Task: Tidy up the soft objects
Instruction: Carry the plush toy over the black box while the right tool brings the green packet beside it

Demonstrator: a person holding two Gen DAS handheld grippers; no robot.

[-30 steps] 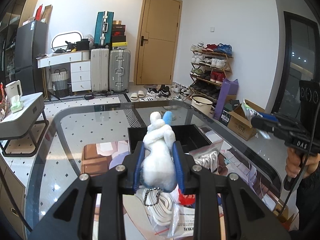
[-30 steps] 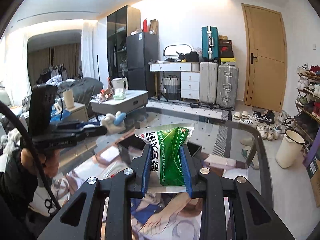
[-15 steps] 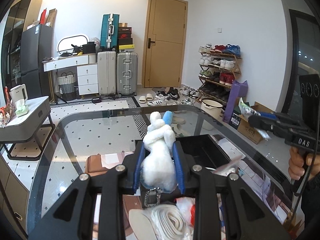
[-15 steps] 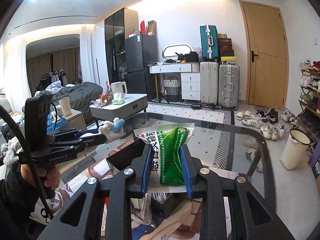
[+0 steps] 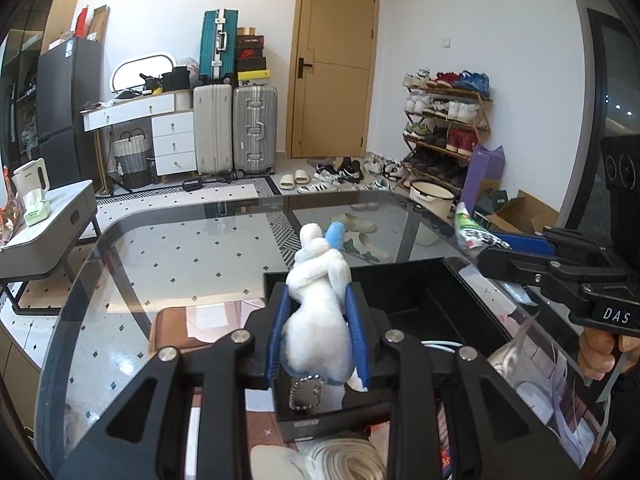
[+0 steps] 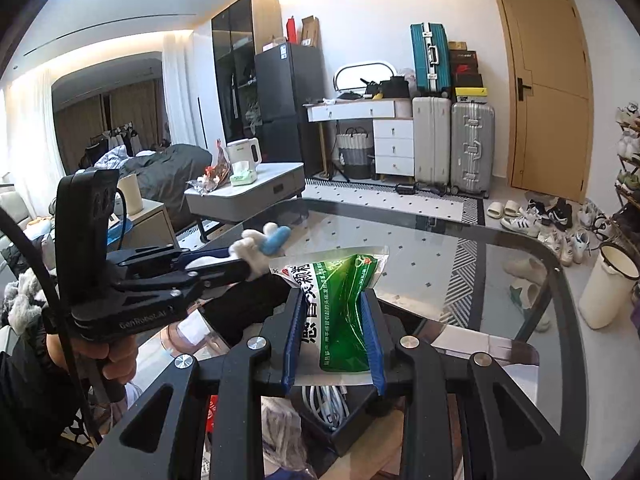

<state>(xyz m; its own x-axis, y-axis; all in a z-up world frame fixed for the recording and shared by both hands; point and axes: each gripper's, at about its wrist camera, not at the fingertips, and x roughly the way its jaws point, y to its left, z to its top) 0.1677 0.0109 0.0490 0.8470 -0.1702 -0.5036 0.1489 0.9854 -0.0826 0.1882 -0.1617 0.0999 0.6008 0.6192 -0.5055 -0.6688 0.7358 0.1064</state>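
White plush toy [image 5: 318,320] with a blue tip: clamped between the blue pads of my left gripper [image 5: 318,334], held above the black box [image 5: 436,300] on the glass table [image 5: 180,248]. Green-and-white packet [image 6: 340,312]: pinched tight in my right gripper [image 6: 334,344], at 3 o'clock from the toy. Coiled white cord [image 5: 344,460] lies at 6 o'clock, below the box.

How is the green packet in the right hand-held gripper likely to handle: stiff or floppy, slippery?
Probably floppy: the green packet creases and buckles between the pads of the right hand-held gripper. Its glossy film looks slippery, so it might slide if the grip loosens. It seems light, since its unsupported top stays up.
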